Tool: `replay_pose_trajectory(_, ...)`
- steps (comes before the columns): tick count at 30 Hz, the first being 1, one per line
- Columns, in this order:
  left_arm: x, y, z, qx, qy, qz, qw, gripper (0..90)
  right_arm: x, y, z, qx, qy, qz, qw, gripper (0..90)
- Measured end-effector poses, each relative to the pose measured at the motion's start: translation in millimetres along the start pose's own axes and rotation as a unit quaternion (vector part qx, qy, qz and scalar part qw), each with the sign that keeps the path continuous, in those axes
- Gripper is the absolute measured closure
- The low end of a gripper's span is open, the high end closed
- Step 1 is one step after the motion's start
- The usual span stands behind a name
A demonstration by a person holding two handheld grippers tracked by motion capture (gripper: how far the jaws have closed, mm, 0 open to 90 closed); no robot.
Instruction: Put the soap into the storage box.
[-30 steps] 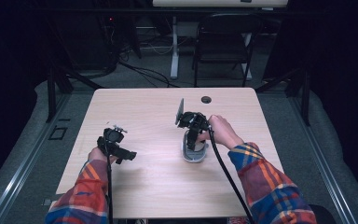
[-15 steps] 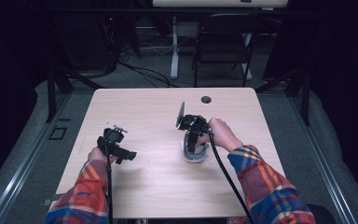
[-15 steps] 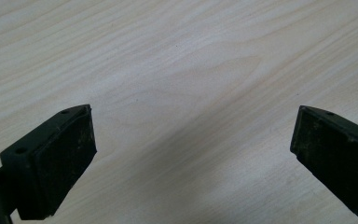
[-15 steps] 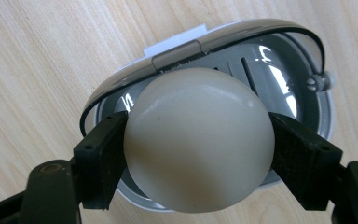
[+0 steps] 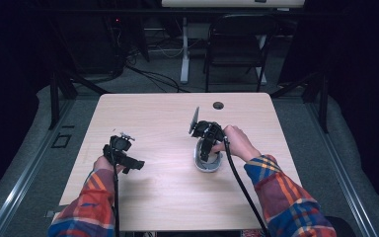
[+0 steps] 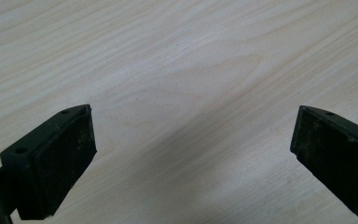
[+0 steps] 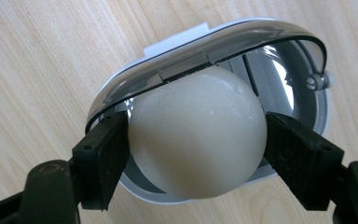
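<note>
**benchwatcher:** Big picture first: a light wooden bench point(image 5: 168, 197), a folding chair point(image 5: 237, 44) behind it, and a little round grommet hole point(image 5: 218, 105) near the far edge. The person's in plaid sleeves, one tool per hand. The left tool point(image 5: 137, 164) sits over bare wood on the left side, jaws wide apart, nothing between them. You can see plain grain in the left gripper view.

**eggcrate_99:** And the right side? That's where the action is.

**benchwatcher:** Yep. The right tool point(image 7: 196, 144) points down, closed on a white egg point(image 7: 198, 135), one pad against each side of it. The egg sits right at the mouth of a small grey oval case point(image 5: 208, 162) lying just right of bench centre, with its clear hinged lid point(image 7: 200, 56) arching over the egg's top.

**eggcrate_99:** So which way from here?

**benchwatcher:** My guess is that it all hinges on egg versus case. The case lies directly below the tool, so the travel is straight up or down. The lid rim nearly touches the egg, so tilting looks risky. The left tool is well off to the side, so the right hand is the near one.
</note>
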State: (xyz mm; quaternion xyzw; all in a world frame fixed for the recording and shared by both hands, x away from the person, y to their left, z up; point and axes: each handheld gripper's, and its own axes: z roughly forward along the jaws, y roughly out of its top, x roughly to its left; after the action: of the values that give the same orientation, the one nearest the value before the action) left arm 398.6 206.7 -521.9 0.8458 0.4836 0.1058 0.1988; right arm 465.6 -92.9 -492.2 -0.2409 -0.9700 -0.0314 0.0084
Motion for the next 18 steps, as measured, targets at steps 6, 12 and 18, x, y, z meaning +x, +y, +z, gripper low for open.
replay_pose_trajectory(6, -0.3, 0.0, 0.1, 0.000, 0.000, 0.000, 1.0000, 0.1, 2.0, -4.8, -9.2, -0.013, -0.006, -0.002, 0.9999, 24.0)
replay_pose_trajectory(12, -0.3, 0.0, 0.2, 0.000, 0.001, -0.001, 1.0000, 0.1, 2.0, -17.1, -23.8, -0.035, -0.010, 0.002, 0.9993, 22.2)
replay_pose_trajectory(18, -0.2, 0.0, -0.3, 0.001, 0.001, 0.001, 1.0000, 0.2, 1.8, -30.5, -35.8, -0.047, -0.014, 0.007, 0.9988, 18.1)
